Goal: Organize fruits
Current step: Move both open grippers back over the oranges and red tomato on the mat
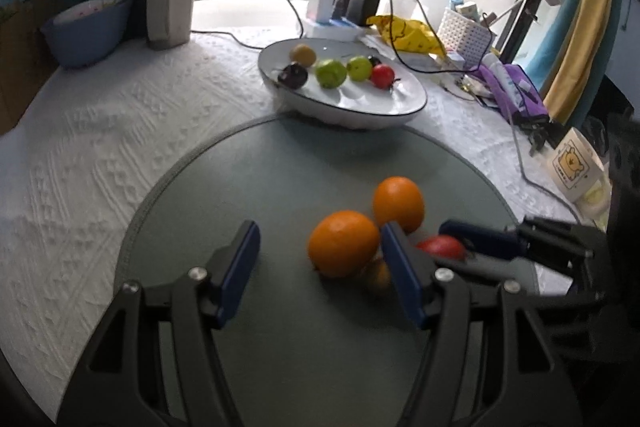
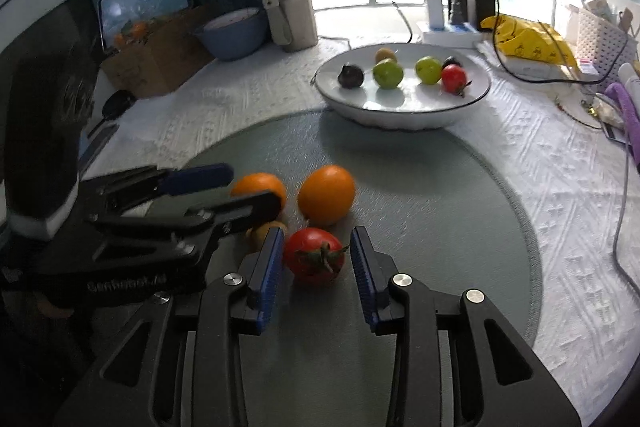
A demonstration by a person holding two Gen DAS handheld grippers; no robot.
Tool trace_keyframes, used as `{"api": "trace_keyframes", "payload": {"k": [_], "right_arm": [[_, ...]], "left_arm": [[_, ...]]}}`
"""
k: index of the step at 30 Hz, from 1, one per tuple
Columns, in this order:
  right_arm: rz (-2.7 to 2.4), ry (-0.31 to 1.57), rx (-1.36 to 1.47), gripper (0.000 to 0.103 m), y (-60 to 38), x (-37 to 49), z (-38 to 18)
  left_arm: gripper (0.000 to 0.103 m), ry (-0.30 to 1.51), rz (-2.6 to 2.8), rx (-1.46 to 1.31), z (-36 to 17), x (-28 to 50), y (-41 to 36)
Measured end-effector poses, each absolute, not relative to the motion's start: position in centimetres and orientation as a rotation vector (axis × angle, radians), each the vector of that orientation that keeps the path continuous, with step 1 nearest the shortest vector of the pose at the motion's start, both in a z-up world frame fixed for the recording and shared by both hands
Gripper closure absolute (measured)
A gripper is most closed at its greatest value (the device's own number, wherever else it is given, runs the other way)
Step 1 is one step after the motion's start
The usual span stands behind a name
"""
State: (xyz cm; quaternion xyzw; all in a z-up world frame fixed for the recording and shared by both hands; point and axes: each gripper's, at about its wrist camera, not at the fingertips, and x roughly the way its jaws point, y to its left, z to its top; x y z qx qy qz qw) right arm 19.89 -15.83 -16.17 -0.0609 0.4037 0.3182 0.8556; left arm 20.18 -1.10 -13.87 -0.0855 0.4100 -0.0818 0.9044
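On the grey mat [image 2: 440, 187], right gripper [image 2: 316, 259] spread around the red tomato [image 2: 314, 261], not yet pinching, lined up to lift it toward the white bowl [image 2: 400, 111]. Left gripper [image 1: 320, 259] spread wide, bracketing the near orange [image 1: 343, 243], likely the next pick.

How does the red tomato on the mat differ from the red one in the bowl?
The mat tomato lies between the right gripper's open fingers; the bowl tomato sits in the white bowl, ungripped. The mat tomato's green stem faces the camera; the bowl tomato's points sideways. Both are red.
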Motion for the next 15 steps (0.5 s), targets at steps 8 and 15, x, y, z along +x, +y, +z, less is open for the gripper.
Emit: {"api": "trace_keyframes", "payload": {"k": [8, 15], "right_arm": [[0.682, 0.861, -0.120, 0.067, -15.94, 19.82, -16.38], [0.716, 0.864, -0.164, 0.070, -15.11, 19.43, -16.59]], "left_arm": [[0.049, 0.860, -0.214, -0.219, -14.05, 20.40, -0.60], [0.066, 0.851, -0.230, -0.218, -13.82, 20.26, -0.90]]}}
